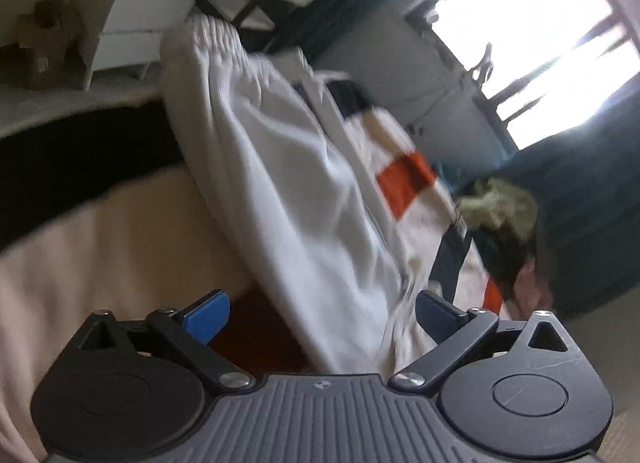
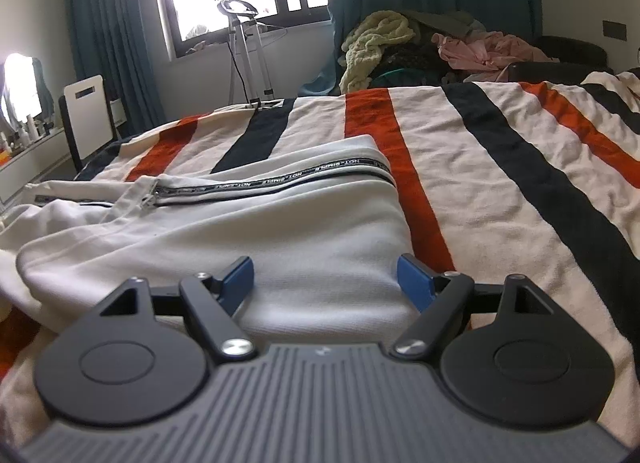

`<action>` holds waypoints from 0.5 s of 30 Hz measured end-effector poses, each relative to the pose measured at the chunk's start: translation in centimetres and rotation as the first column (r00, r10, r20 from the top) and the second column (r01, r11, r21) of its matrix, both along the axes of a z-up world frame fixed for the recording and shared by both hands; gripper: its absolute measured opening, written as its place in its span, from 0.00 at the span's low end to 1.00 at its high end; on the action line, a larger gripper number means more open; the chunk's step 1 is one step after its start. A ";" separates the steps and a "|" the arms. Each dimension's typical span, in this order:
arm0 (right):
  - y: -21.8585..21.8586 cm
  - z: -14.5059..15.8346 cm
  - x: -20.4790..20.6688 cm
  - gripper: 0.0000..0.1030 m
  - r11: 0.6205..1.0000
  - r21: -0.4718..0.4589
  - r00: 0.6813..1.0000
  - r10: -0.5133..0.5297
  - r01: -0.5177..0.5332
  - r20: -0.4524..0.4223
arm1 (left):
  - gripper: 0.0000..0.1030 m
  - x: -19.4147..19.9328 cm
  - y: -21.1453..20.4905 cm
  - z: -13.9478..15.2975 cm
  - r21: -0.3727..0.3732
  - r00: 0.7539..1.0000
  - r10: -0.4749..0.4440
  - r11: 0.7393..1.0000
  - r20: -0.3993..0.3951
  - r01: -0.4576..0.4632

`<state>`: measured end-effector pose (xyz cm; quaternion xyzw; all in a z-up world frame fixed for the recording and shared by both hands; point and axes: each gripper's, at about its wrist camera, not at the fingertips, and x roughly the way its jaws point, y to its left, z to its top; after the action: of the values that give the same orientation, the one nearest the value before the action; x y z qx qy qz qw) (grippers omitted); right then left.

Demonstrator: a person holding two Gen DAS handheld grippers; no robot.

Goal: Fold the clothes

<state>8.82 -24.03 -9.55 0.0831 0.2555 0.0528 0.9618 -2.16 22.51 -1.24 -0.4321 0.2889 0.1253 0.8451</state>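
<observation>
While both claws gape, soft white trousers (image 2: 240, 223) lie creased.

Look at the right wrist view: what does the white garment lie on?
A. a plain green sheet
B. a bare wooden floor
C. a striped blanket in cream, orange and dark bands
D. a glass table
C: the white garment rests on the striped blanket, whose orange and dark bands run beside it.

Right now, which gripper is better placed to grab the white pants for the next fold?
Probably the right gripper. It sits low and steady, open, with the white pants lying flat between its fingers on the striped blanket. The left gripper is open too, but its view is tilted and blurred.
</observation>
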 end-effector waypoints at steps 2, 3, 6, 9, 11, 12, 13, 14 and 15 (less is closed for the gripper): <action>0.0 0.0 0.0 0.78 1.000 0.002 1.000 -0.004 0.004 0.001 | 1.00 1.3 1.1 -1.0 -0.036 1.000 0.018 0.999 -0.008 -0.019; 0.0 0.0 0.0 0.78 1.000 -0.004 1.000 -0.004 0.004 0.001 | 1.00 2.0 1.6 -1.5 -0.054 1.000 0.027 0.998 -0.013 -0.028; 0.3 -0.2 0.0 0.78 1.000 -0.023 1.000 -0.003 0.003 0.007 | 0.97 4.0 3.2 -3.1 -0.108 0.998 0.054 0.993 -0.027 -0.057; 0.6 -0.3 0.0 0.79 0.999 -0.042 1.000 -0.001 0.001 0.013 | 0.94 6.0 4.9 -4.6 -0.160 0.996 0.080 0.983 -0.043 -0.085; 0.7 -0.4 0.0 0.82 0.999 -0.055 1.000 0.000 0.001 0.017 | 0.94 7.3 5.9 -5.6 -0.195 0.994 0.096 0.975 -0.055 -0.105; 0.7 -0.5 -0.1 0.83 0.998 -0.058 1.000 0.004 -0.003 0.019 | 0.94 8.0 6.5 -6.1 -0.212 0.993 0.104 0.970 -0.060 -0.115; 0.7 -0.5 -0.1 0.83 0.998 -0.061 1.000 0.007 -0.006 0.021 | 0.88 8.2 6.7 -6.2 -0.204 0.992 0.121 0.971 -0.046 -0.128; 0.7 -0.5 -0.2 0.83 0.998 -0.058 1.000 0.006 -0.005 0.023 | 0.84 8.2 6.8 -5.9 -0.179 0.990 0.139 0.974 -0.025 -0.142; 0.6 -0.5 -0.3 0.83 0.999 -0.053 1.000 0.004 -0.003 0.024 | 0.78 8.1 7.0 -5.7 -0.156 0.988 0.156 0.975 -0.007 -0.156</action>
<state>8.50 -23.45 -10.02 0.0563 0.2452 0.0488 0.9666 5.93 29.48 -6.90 -0.5184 0.2609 0.1672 0.7970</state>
